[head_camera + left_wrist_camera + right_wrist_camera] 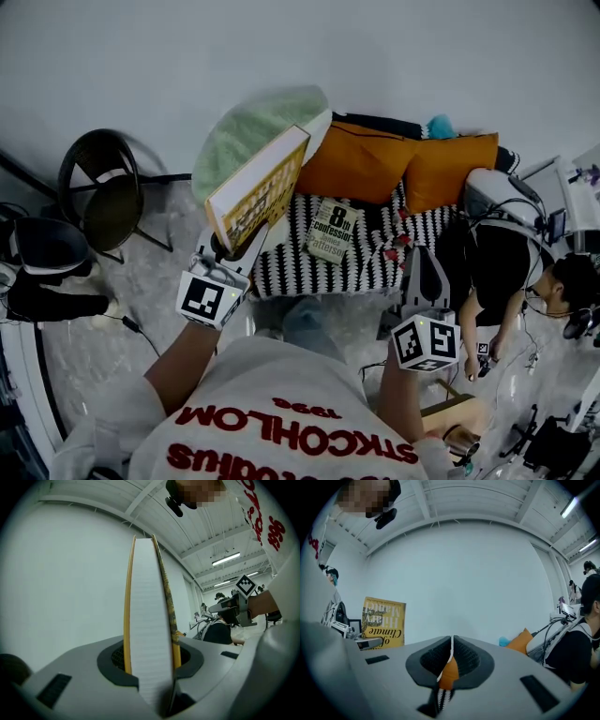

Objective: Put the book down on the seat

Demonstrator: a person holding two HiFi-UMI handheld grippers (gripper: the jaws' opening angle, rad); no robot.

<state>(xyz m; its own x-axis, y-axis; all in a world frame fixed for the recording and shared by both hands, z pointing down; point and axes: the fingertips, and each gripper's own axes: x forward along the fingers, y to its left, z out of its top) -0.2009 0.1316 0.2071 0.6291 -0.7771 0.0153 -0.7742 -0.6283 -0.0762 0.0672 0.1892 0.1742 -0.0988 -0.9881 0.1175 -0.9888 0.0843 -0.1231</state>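
The left gripper (230, 248) grasps the yellow book (258, 187) by its lower edge, upright, with the striped seat (375, 262) just ahead, while the right gripper (424, 258) is clenched, empty, alongside.

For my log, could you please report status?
Left tongs shut on yellow book, not yet on striped seat. Right tongs shut, empty. Paperback lies there.
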